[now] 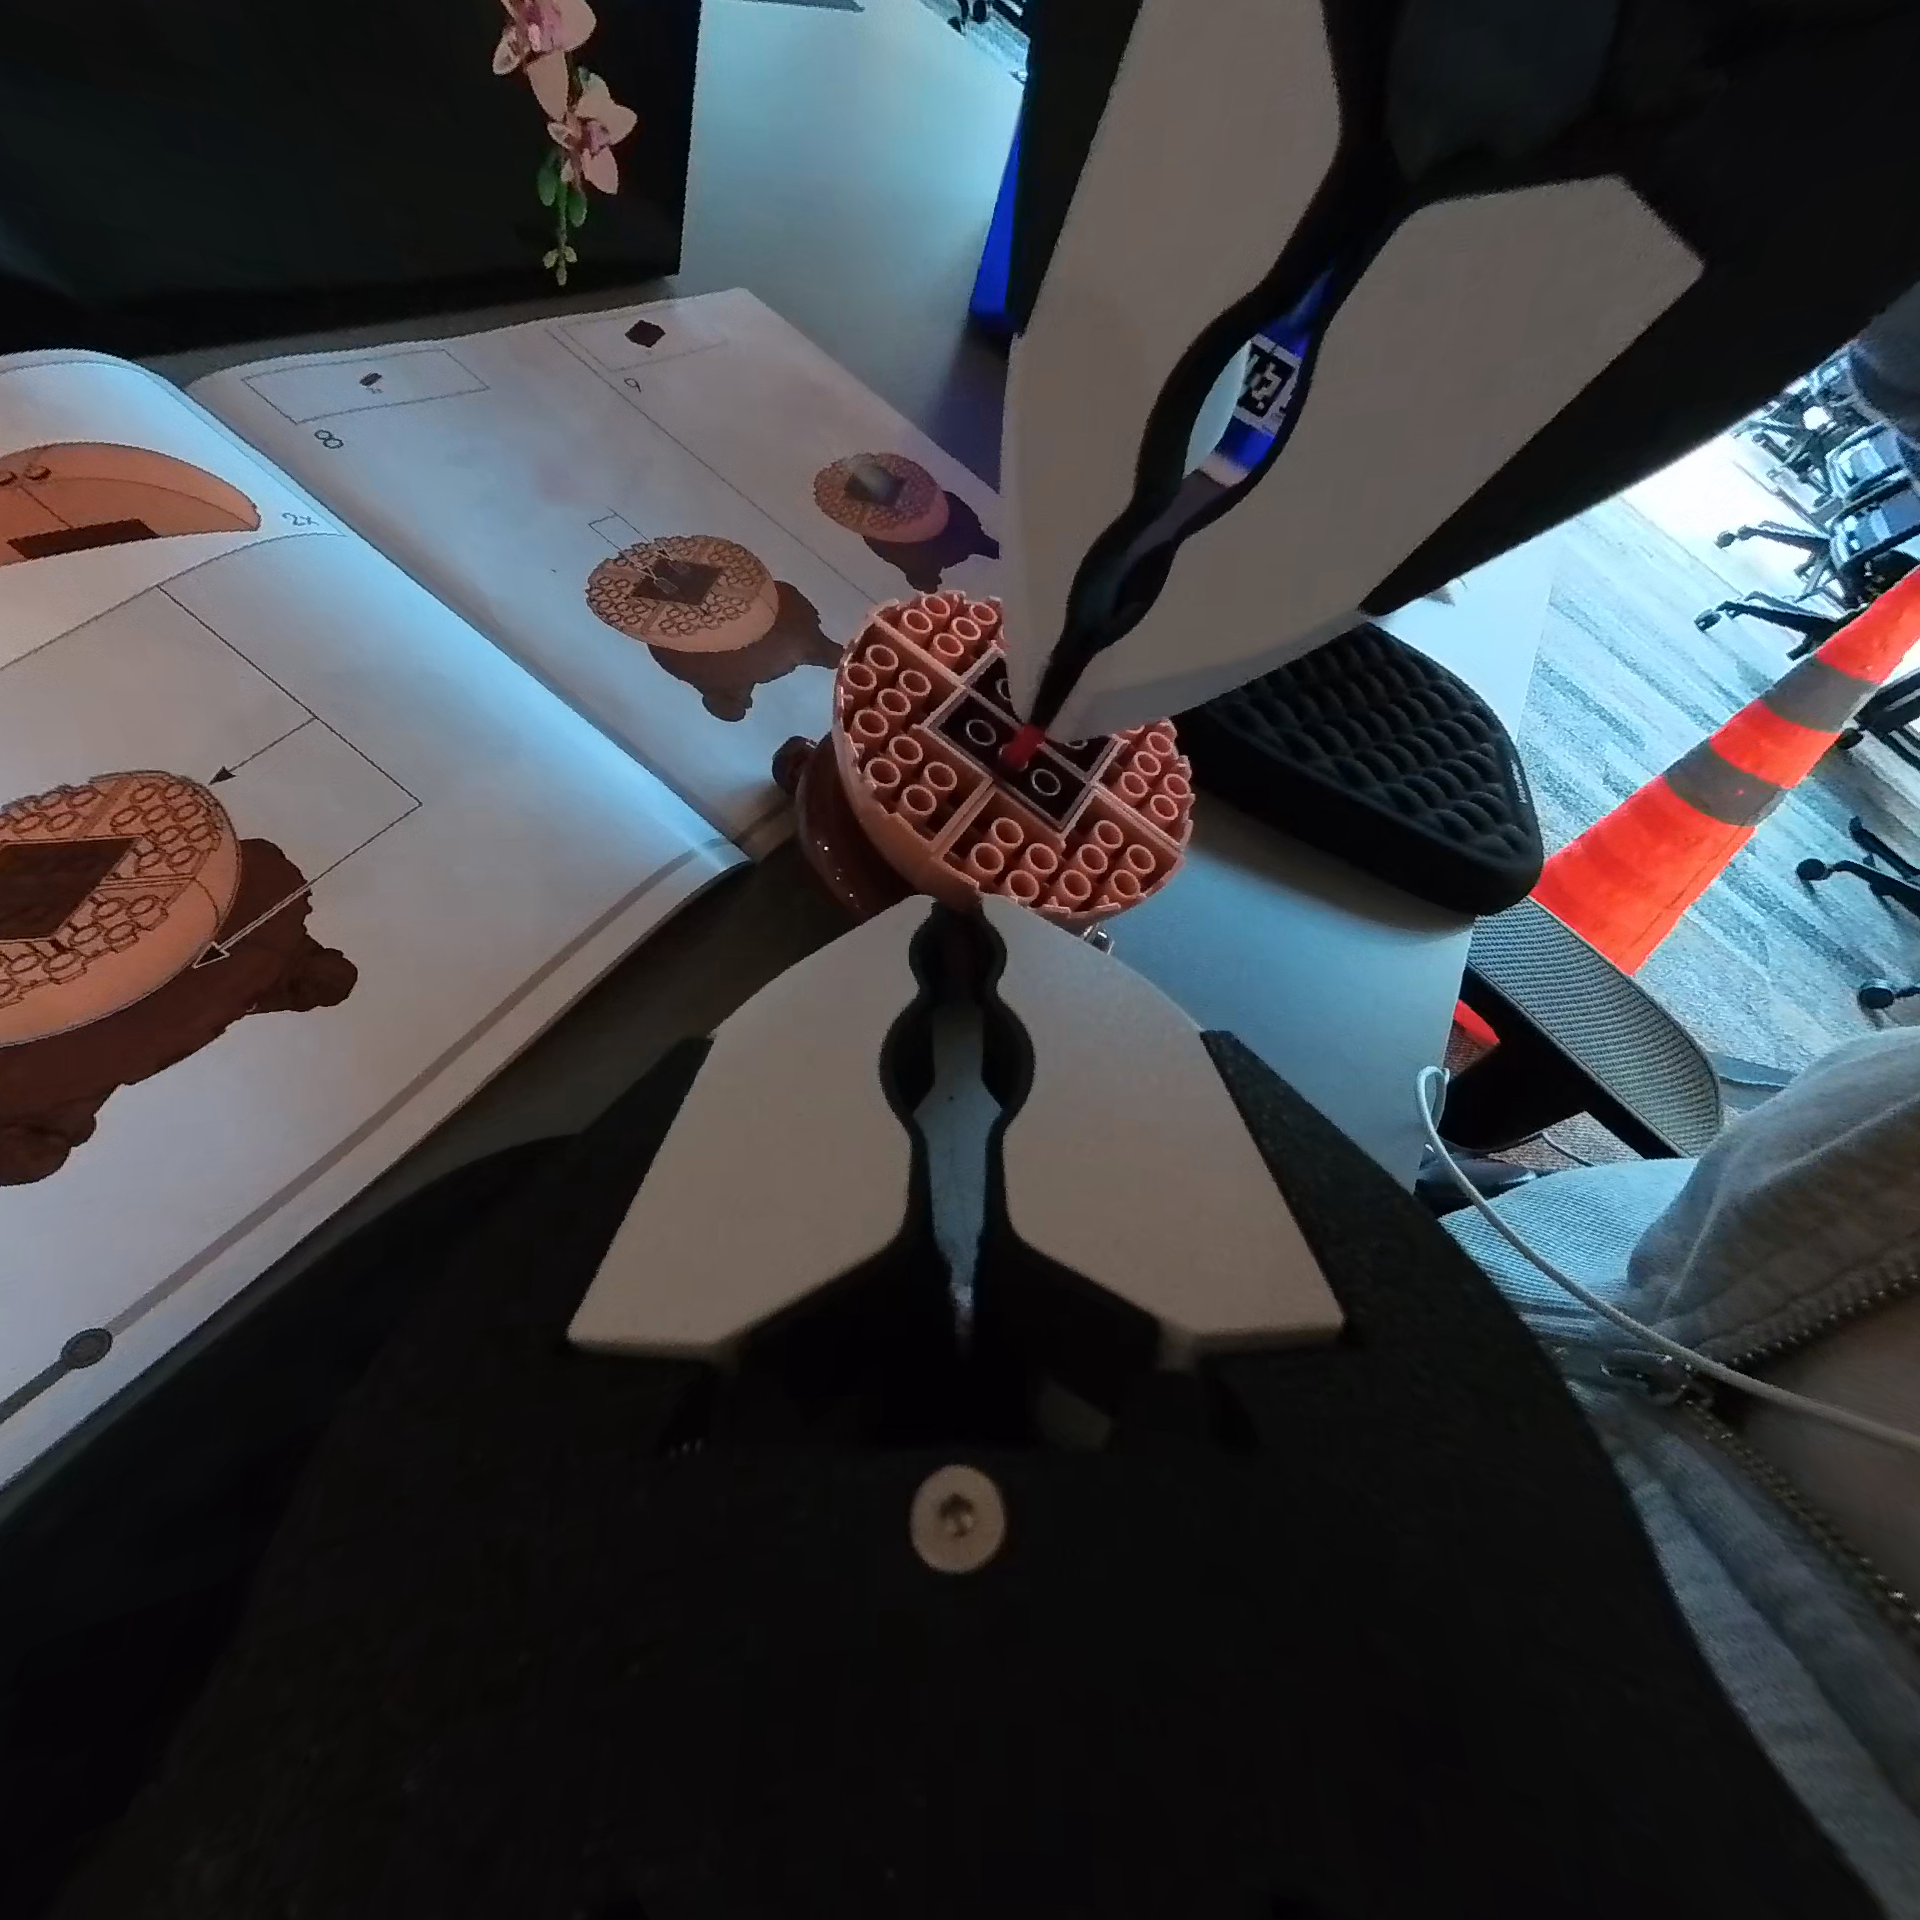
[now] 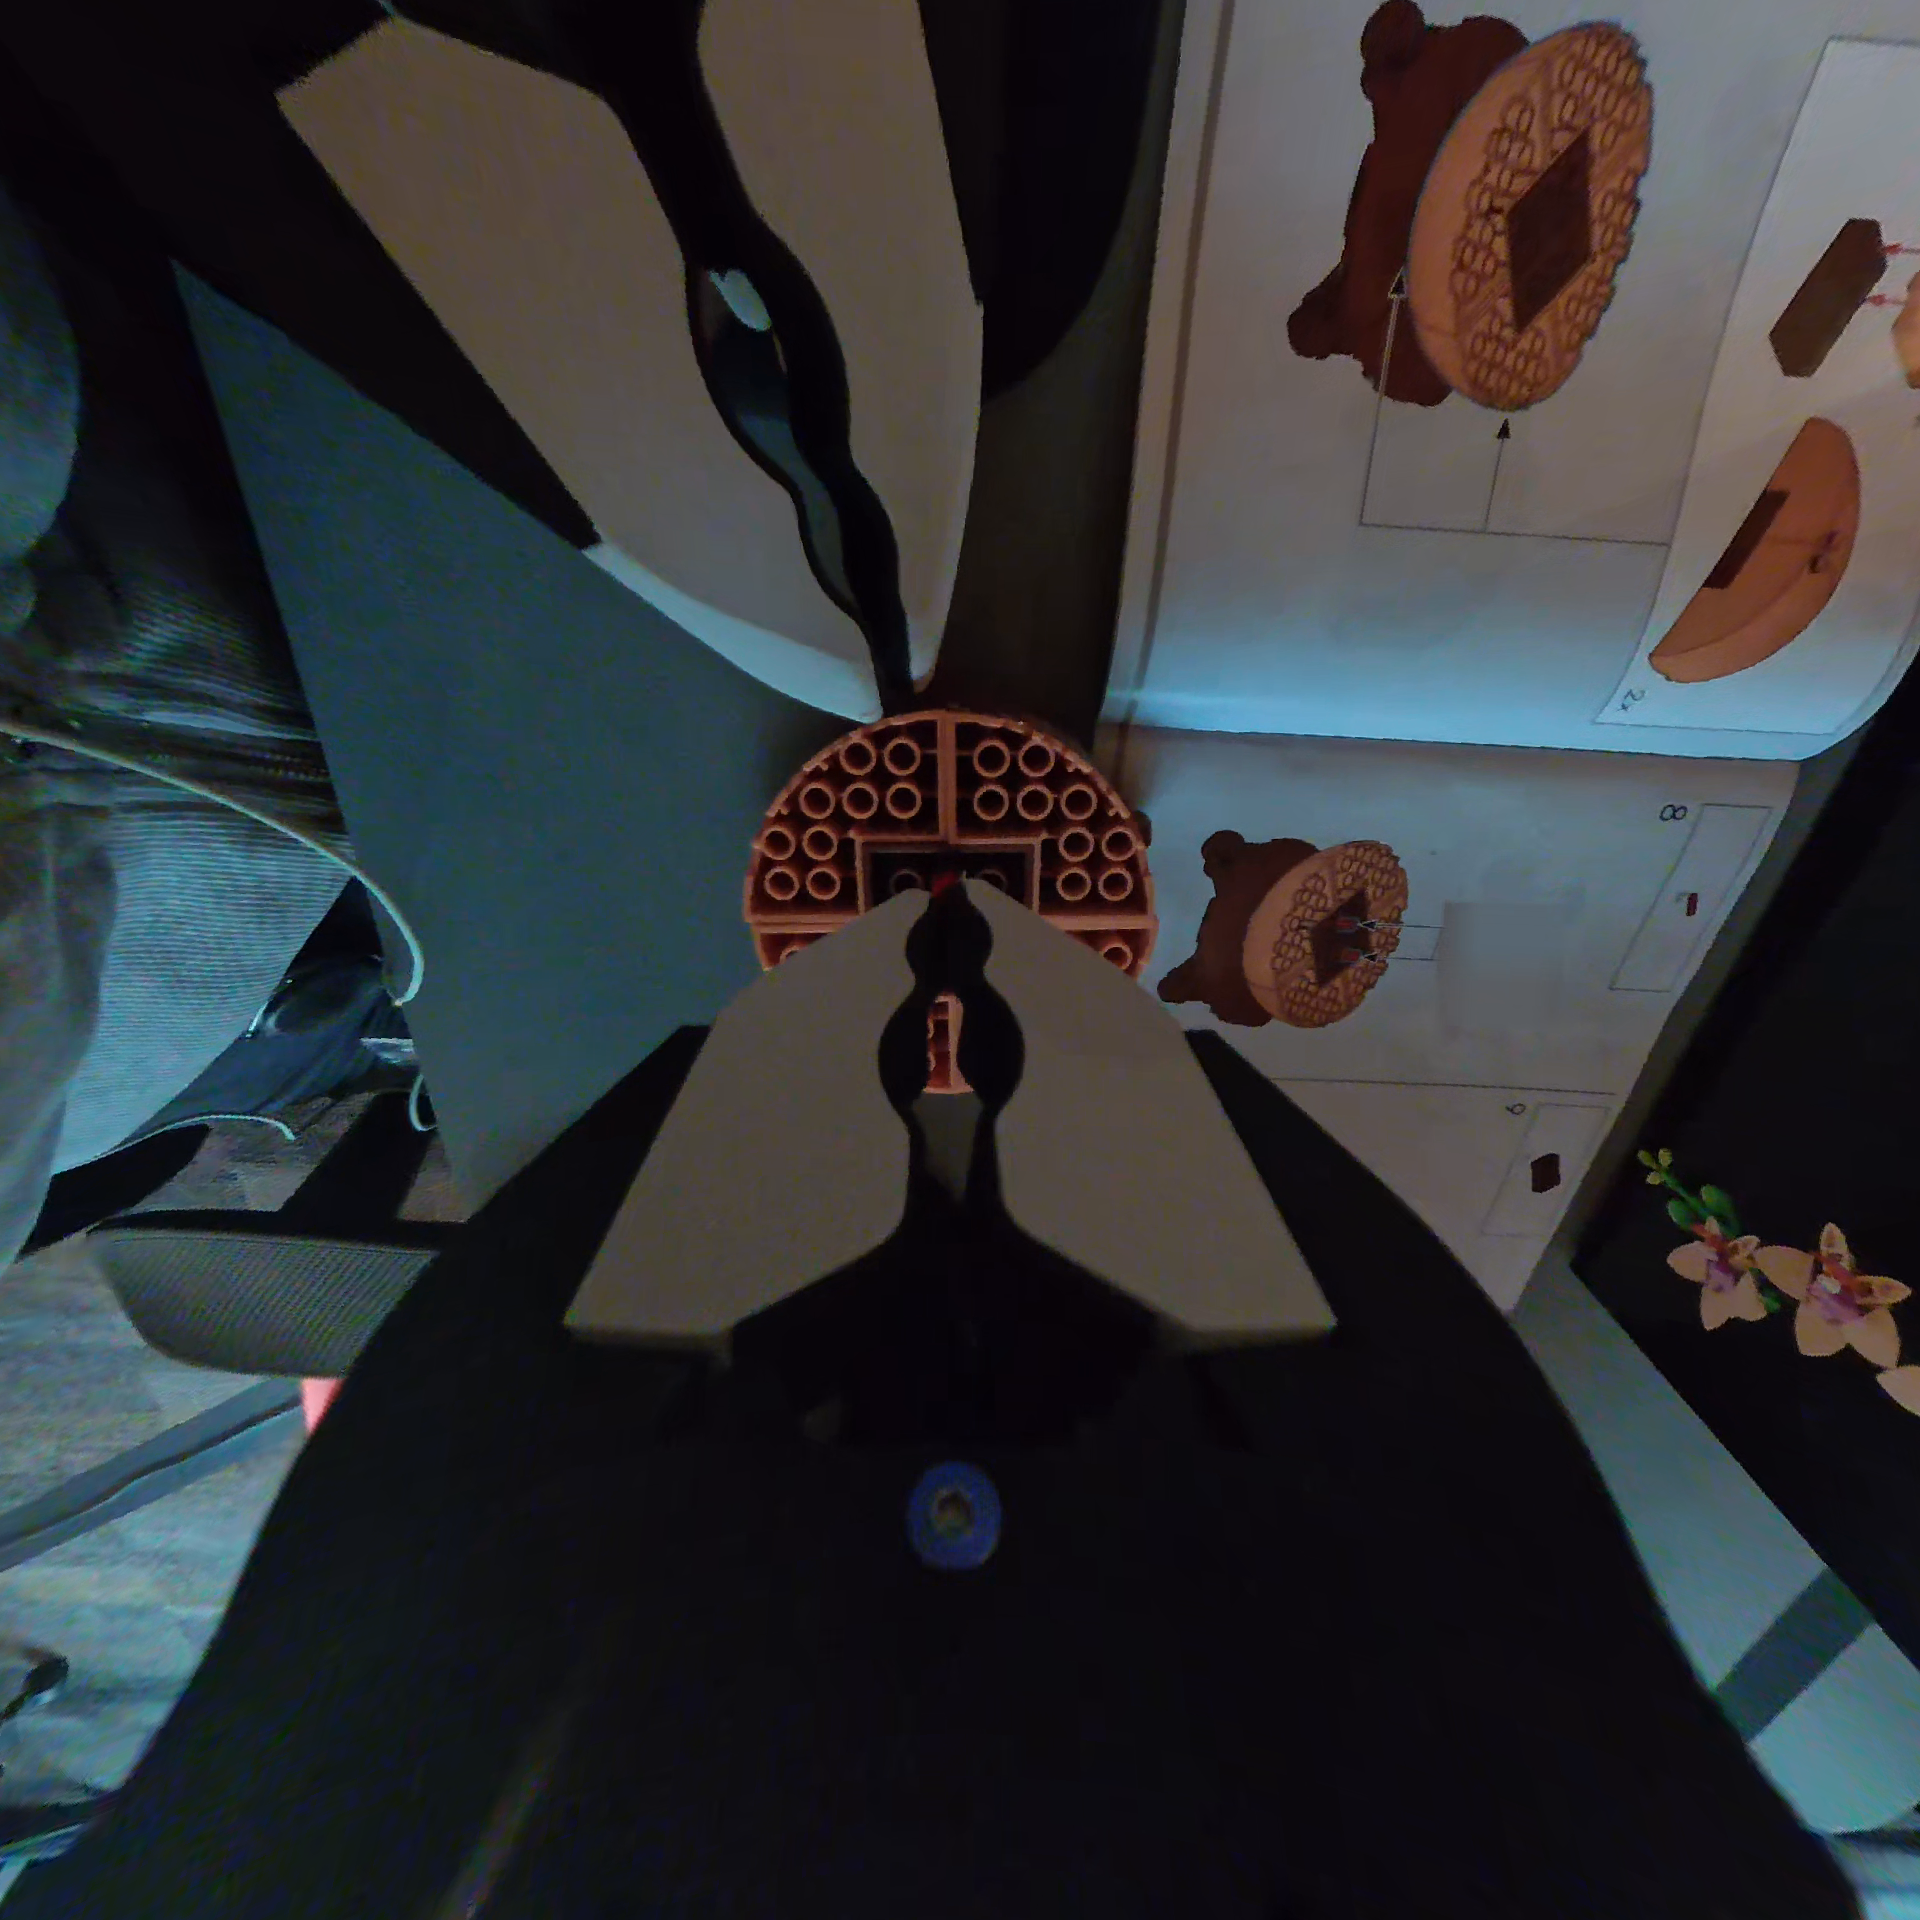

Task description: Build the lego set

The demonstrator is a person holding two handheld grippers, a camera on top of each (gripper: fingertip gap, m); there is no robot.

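The round tan brick disc (image 1: 1013, 758) is pinched at its lower rim by the closed left claw (image 1: 956, 914). A small red pin (image 1: 1023, 743), gripped in the closed right claw (image 2: 943, 894), is held at the disc's dark centre square; whether it is seated cannot be told.

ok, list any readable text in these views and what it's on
Instruction booklet: printed step numbers and a piece-count mark. I don't transcribe writing.
Blue tag: black-and-white square code, no legible words.
Black cushion: tiny side mark, too small to read.
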